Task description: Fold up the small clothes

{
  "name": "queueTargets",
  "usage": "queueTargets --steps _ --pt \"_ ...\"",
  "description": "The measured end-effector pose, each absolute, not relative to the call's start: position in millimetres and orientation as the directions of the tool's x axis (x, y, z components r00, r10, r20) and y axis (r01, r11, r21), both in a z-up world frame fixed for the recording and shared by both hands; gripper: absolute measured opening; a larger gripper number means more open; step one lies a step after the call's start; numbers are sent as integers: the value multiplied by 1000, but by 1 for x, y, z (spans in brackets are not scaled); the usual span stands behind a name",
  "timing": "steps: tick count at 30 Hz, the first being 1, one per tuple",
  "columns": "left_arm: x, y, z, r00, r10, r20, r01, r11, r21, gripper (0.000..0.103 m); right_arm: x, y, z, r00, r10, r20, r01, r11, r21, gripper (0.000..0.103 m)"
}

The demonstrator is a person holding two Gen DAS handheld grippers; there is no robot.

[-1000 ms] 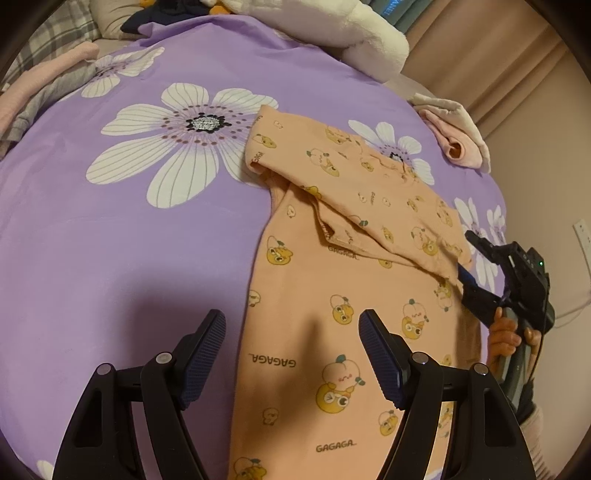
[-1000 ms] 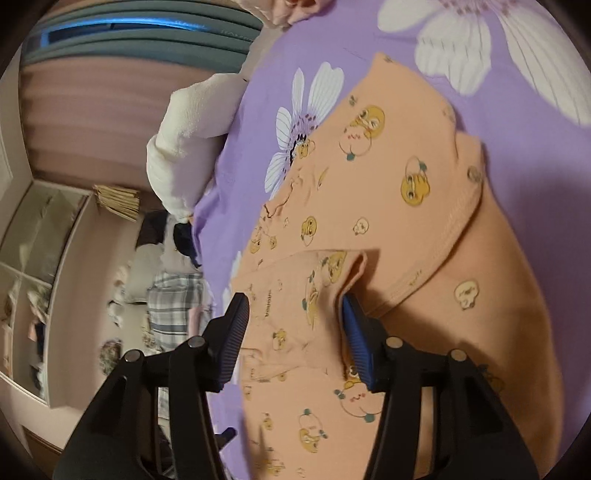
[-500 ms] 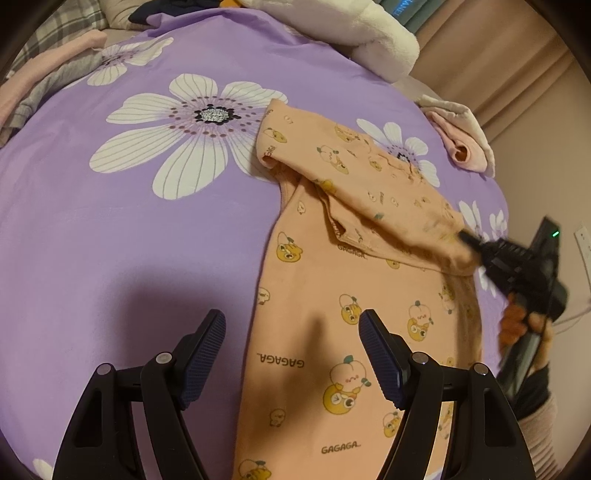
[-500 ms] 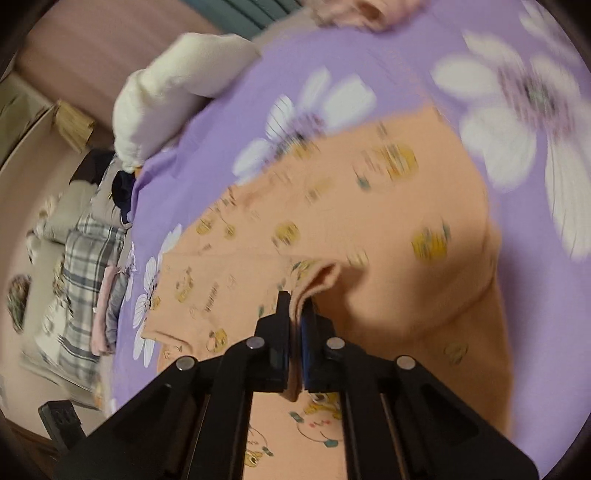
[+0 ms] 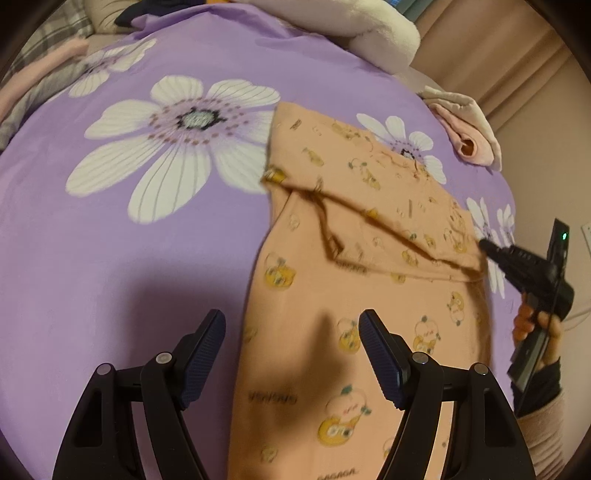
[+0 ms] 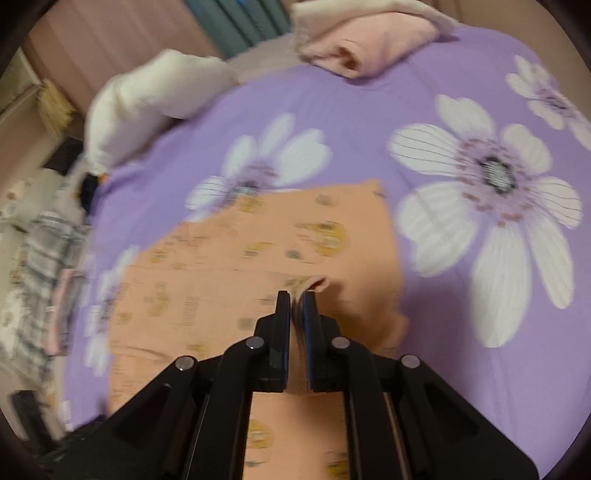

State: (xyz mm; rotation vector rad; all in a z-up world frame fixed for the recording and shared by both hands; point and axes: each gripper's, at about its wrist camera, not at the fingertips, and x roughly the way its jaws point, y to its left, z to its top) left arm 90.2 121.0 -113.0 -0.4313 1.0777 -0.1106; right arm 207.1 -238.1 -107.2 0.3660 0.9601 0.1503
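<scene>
A small peach garment (image 5: 354, 306) printed with yellow cartoon fruit lies on the purple flowered bedsheet (image 5: 110, 258). Its upper part is folded across the body. My left gripper (image 5: 291, 354) is open and empty, hovering above the garment's near left edge. My right gripper (image 6: 295, 295) is shut on the garment's (image 6: 221, 273) folded edge and lifts it a little. In the left wrist view the right gripper (image 5: 487, 247) pinches that flap at the garment's right side.
A rolled pink cloth (image 5: 469, 140) lies at the bed's far right corner and shows in the right wrist view (image 6: 369, 40). A white plush blanket (image 5: 376, 33) lies at the head. Plaid and pink clothes (image 5: 40, 70) lie at the far left.
My right gripper closed on the garment's folded edge and has pulled it up and to the right. My left gripper stayed open and moved slightly forward.
</scene>
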Motion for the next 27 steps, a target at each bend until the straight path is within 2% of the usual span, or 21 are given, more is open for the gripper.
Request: queueTargets --steps 2,5,8,13,14,15,17,21,27 --pt "98 118 -106 492 -295 -819 -97 917 -388 74 205 -247 -110 577 264 -773 62 929 364 20" --pt "116 112 -96 518 -295 -803 -67 922 -382 74 197 -258 -104 612 263 -746 66 923 380 25" --pt "138 104 -89 537 -307 -786 -36 922 -384 74 187 -261 -91 655 235 -718 51 935 352 25" --pt "173 85 -94 548 -301 -780 16 937 -350 74 173 -243 -93 632 336 -699 -84 926 368 22" --pt "178 83 -97 543 -296 -786 16 939 -343 68 171 -237 -96 620 337 -709 -104 931 351 21" --pt "183 81 -101 537 -287 -793 12 943 -332 59 170 -231 -101 606 326 -726 -118 939 323 20" --pt "190 81 -110 522 -270 -809 1 949 -316 53 168 -221 -111 583 304 -754 -136 951 279 19" --pt "192 85 -125 498 -235 -835 -28 958 -286 53 168 -209 -126 560 239 -794 -151 971 186 19" --pt "193 89 -133 480 -234 -845 -35 958 -286 53 168 -207 -131 564 198 -802 -150 979 137 17"
